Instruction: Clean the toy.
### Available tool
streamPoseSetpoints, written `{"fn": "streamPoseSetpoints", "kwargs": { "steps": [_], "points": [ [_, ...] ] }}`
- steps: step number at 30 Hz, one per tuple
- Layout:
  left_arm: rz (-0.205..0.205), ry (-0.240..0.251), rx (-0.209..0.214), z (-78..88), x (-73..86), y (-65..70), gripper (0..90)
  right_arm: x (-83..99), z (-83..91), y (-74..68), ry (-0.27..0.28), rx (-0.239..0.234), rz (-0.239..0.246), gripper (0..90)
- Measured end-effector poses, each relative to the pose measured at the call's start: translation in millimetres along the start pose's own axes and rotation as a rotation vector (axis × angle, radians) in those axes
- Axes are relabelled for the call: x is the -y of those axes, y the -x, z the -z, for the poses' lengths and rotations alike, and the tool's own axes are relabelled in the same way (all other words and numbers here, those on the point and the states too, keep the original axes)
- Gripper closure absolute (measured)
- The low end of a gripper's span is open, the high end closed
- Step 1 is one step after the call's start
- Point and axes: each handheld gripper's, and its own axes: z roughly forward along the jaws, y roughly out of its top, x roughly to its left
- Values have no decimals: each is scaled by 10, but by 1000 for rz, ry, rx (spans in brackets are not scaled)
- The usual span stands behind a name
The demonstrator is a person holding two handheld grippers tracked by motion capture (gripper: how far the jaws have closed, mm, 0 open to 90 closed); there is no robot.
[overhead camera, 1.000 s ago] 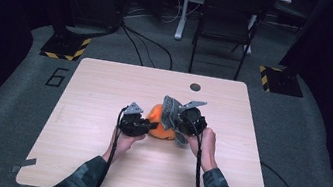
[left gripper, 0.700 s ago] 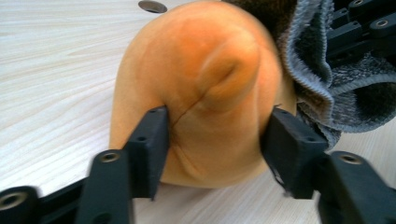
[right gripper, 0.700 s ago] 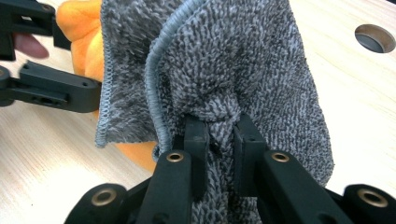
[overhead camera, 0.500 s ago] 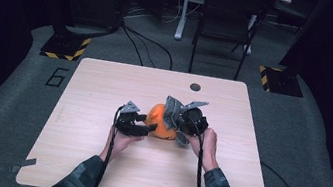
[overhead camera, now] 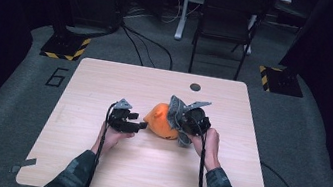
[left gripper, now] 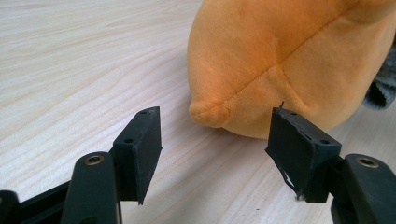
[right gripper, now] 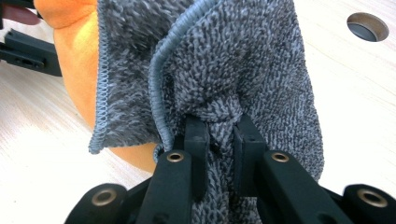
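Observation:
An orange plush toy (overhead camera: 161,121) lies at the middle of the wooden table (overhead camera: 91,172). A grey knitted cloth (overhead camera: 176,107) is draped over its right side. My right gripper (overhead camera: 180,122) is shut on a bunched fold of that cloth (right gripper: 243,60), with the plush (right gripper: 79,42) behind it. My left gripper (overhead camera: 141,126) sits just left of the plush, low over the table. Its jaws have just been opening wide and then closing a little. In the left gripper view the left gripper (left gripper: 215,122) is open, and the plush's seamed tip (left gripper: 280,56) lies just ahead, untouched by the pads.
A round cable hole (overhead camera: 195,87) sits near the table's far edge, also in the right gripper view (right gripper: 367,25). A dark chair (overhead camera: 227,17) stands behind the table. Both forearms come in from the near edge.
My left gripper has drawn back to the left, away from the plush, and its jaws have spread apart. The right gripper and the cloth have stayed in place.

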Motion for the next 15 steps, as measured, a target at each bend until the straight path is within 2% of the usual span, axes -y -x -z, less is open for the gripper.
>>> {"fn": "streamPoseSetpoints", "kwargs": {
  "steps": [5,8,10,13,15],
  "points": [
    [-25,-18,16,-83,-5,-19,369,8,-4,9,1,2,1,793],
    [-36,-11,32,-125,-25,-32,393,10,-6,15,-1,3,0,793],
    [-31,-9,50,-145,-28,-18,453,11,-7,15,-1,4,-1,793],
    [-47,-4,62,-161,-30,3,567,15,-3,5,-6,4,-17,793],
    [-45,5,65,-161,-29,11,638,14,-4,17,-3,6,-3,793]
  ]
}}
